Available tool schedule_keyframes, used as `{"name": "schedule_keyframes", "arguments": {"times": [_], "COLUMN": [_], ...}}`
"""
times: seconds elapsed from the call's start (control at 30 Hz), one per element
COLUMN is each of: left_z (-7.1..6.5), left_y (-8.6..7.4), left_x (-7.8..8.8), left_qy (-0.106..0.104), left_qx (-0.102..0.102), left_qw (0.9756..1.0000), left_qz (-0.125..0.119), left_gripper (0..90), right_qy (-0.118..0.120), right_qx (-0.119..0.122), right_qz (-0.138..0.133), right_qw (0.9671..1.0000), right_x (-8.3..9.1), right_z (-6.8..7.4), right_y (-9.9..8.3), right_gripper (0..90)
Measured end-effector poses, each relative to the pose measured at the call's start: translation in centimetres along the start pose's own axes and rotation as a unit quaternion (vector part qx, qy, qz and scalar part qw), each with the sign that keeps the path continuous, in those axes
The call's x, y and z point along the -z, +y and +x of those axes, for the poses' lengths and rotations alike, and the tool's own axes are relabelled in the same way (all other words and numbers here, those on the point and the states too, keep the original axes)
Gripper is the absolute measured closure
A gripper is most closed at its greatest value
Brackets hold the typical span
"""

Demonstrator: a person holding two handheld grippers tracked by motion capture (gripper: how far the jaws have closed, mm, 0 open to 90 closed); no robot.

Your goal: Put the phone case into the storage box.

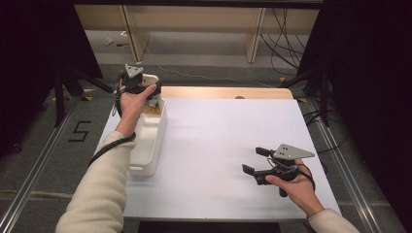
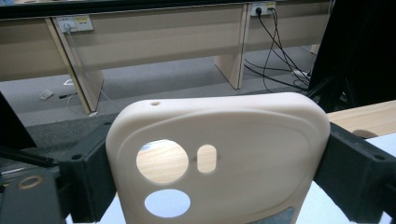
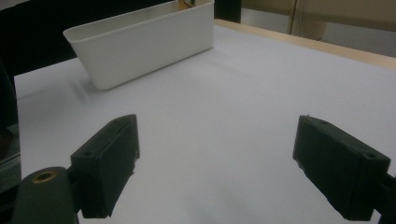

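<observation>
High view: the left gripper [image 1: 147, 87] is held raised over the far end of a long white plastic bin [image 1: 154, 145], which lies along the left edge of the white table top [image 1: 218, 145] with its long axis running near to far. A cream, rounded-rectangular soft phone case [image 1: 150, 78] is clamped in its jaws and seen to project to the right of the hand; its long axis cannot be told here. The right gripper [image 1: 252, 160] is held low over the near right part of the table, jaws spread wide, nothing between them, pointing left. Between bin and right gripper a broad bare stretch of table is left free. A pale wooden strip [image 1: 228, 92] is seen along the far table edge.

Left gripper view: the phone case [image 2: 219, 158] is gripped by its two side edges between the black jaws, its back face turned to the camera. Its top end points up, so the long axis runs upright in this view. Rounded corners, two round cut-outs and one small oblong slot are noted at its upper left.

Right gripper view: the jaws stand wide apart over bare table; the bin [image 3: 140, 46] lies well apart, beyond them at the left.
</observation>
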State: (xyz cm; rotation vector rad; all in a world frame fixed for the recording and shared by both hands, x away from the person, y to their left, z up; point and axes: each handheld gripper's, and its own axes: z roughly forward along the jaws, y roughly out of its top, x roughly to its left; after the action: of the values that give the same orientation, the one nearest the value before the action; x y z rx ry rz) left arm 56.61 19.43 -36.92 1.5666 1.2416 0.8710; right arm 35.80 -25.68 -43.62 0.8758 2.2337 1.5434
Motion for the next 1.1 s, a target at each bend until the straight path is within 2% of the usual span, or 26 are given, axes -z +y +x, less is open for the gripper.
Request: {"name": "schedule_keyframes", "arguments": {"times": [1.1], "left_z": [0.2], "left_y": [-0.9], "left_x": [-1.4], "left_qy": [-0.001], "left_qx": [0.003], "left_qw": [0.9998], "left_qz": [0.021], "left_gripper": [10.2], "right_qy": [0.002], "right_qx": [0.002], "right_qz": [0.003], "right_qw": [1.0], "right_x": [0.0], "right_z": [0.0], "right_y": [0.0], "right_gripper": [15.6]}}
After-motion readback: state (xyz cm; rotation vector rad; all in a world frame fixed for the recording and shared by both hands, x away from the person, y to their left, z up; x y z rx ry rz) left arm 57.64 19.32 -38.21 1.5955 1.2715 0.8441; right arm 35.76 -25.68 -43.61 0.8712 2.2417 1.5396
